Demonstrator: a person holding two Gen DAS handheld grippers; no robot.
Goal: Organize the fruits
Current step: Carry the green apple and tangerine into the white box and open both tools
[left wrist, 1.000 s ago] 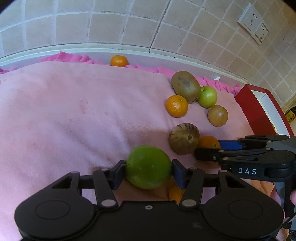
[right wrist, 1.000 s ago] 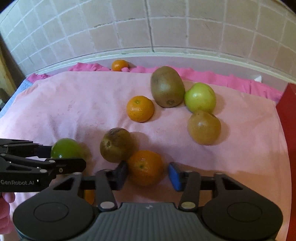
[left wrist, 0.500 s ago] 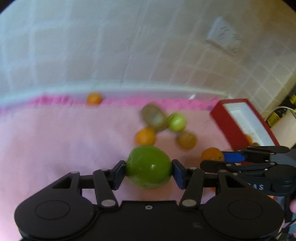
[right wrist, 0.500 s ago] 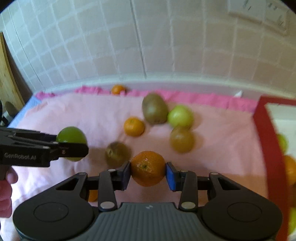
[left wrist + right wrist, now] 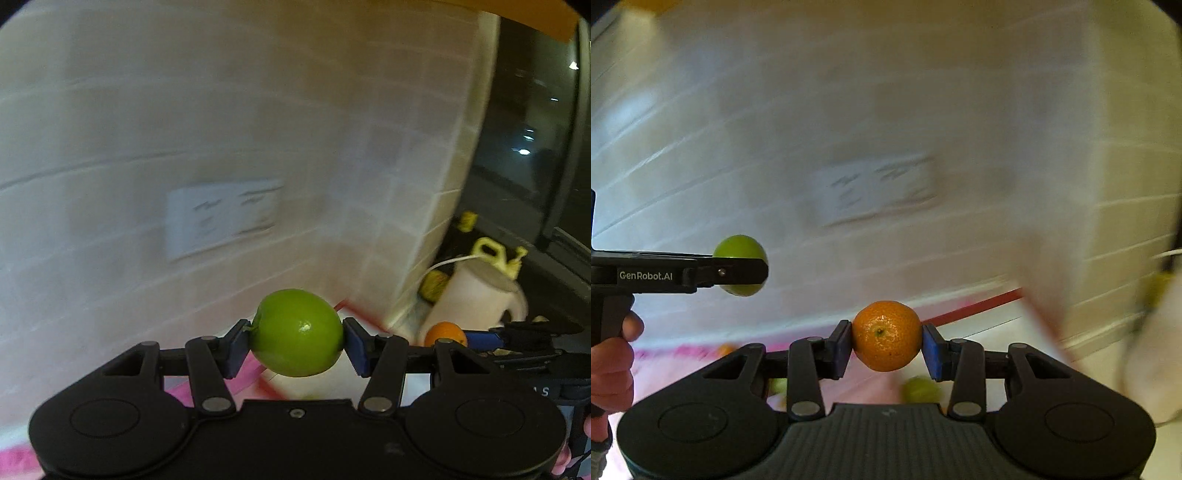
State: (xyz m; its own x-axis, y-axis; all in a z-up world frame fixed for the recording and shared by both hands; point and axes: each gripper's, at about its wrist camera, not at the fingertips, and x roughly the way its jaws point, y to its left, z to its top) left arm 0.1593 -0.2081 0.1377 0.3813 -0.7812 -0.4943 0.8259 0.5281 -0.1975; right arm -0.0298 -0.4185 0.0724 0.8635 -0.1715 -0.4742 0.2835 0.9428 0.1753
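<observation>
left gripper (image 5: 297, 341) tight on green fruit (image 5: 297, 332), right gripper (image 5: 886, 349) on tangerine (image 5: 886, 336); white jug (image 5: 476, 299) only leftward

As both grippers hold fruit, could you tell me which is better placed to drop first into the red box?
Probably the right gripper: its orange sits beside the red box rim.

Both grippers lifted off the pink cloth (image 5: 243, 380) and swung right: left gripper (image 5: 297, 343) carried green fruit (image 5: 297, 332), right gripper (image 5: 886, 349) carried orange (image 5: 886, 341). Views went from cloth to tiled wall (image 5: 184, 129), red box (image 5: 975, 308) edge below.
</observation>
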